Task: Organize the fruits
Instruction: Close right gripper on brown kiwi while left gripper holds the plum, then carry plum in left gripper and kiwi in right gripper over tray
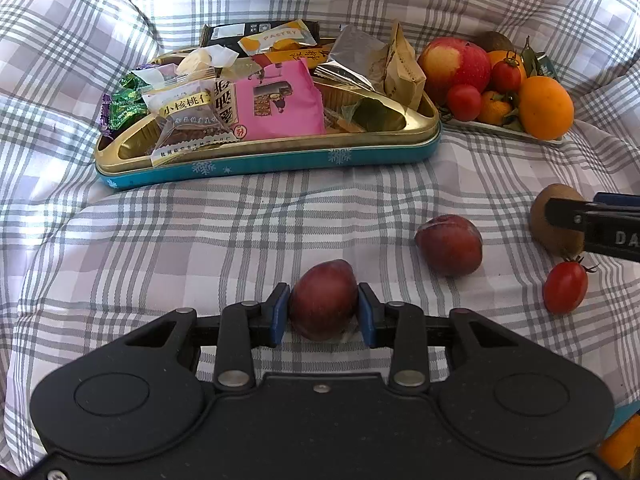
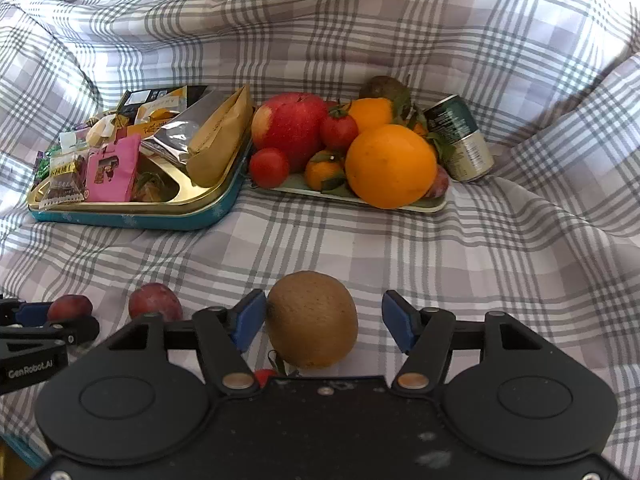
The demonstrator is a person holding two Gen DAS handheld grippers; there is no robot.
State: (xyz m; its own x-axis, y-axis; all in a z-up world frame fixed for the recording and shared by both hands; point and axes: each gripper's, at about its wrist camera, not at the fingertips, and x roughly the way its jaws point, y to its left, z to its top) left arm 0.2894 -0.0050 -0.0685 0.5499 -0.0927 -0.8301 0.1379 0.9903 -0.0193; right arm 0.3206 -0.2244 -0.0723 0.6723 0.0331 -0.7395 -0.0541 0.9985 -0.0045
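Grey-checked cloth (image 2: 360, 240), brown kiwi (image 2: 312, 320), teal-sided tin (image 1: 280, 162).

Two fisheye wrist cameras look steeply down, close over a plaid-covered bed, both facing the teal-and-gold snack tin (image 1: 276, 160) (image 2: 132, 216) and pale fruit tray (image 1: 500, 130) (image 2: 400, 206).

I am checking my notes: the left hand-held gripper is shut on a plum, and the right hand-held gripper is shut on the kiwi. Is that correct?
Not quite. The left hand-held gripper is shut on a plum, but the right hand-held gripper is open: the right wrist view shows a clear gap between the kiwi and one pad.
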